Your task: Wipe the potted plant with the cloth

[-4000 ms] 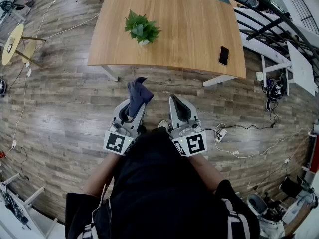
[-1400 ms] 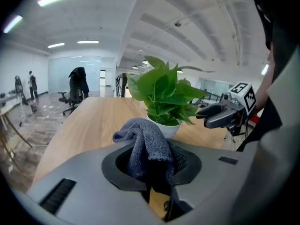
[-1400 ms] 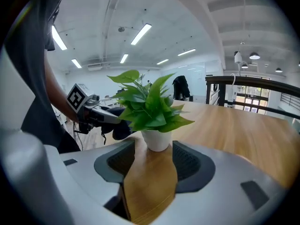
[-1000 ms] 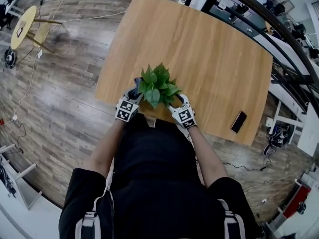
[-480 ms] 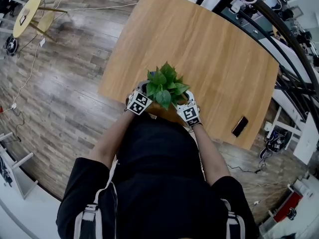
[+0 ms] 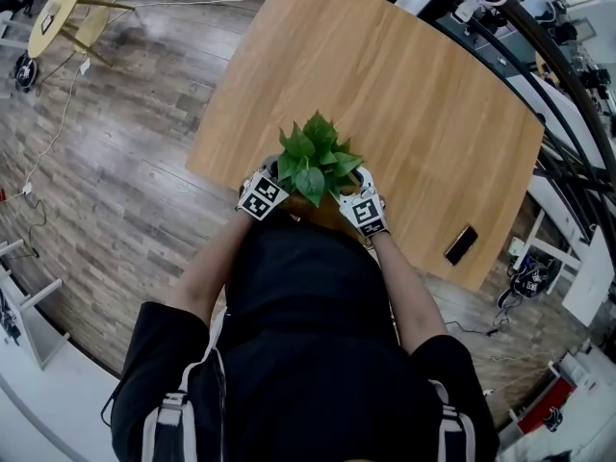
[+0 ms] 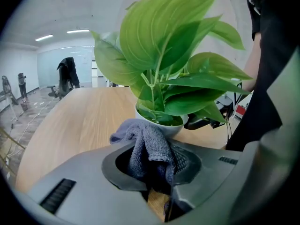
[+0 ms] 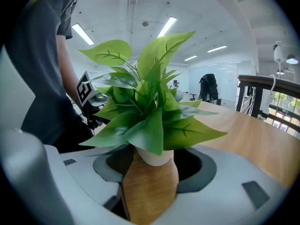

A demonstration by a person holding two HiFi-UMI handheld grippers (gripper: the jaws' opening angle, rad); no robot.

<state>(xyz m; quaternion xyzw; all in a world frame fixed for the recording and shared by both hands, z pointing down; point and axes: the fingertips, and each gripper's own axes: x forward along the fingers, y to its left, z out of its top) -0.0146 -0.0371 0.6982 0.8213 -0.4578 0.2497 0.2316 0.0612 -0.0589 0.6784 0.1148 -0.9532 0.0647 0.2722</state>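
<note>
The potted plant [image 6: 313,165], green leaves in a small white pot [image 8: 154,156], stands near the wooden table's [image 6: 404,85] front edge. My left gripper [image 6: 261,193] is at its left, shut on a bunched grey cloth [image 7: 149,146]. The cloth's top fold lies right against the pot's rim [image 7: 159,127]. My right gripper [image 6: 364,209] is at the plant's right. Its jaws have just been opening and stand wide apart, with the pot between their tips and no pad pressing on it. The leaves [image 8: 149,108] hide the pot in the head view.
A black phone [image 6: 460,244] lies near the table's right front corner. A dark curved railing [image 6: 539,56] runs past the table's far right. A small round yellow table [image 6: 56,12] stands on the wood floor at the far left. Cables trail over the floor.
Four seconds ago both grippers hung over the floor, short of the table. Now they flank the plant. Over the last second the left gripper with the cloth crept in against the pot.
</note>
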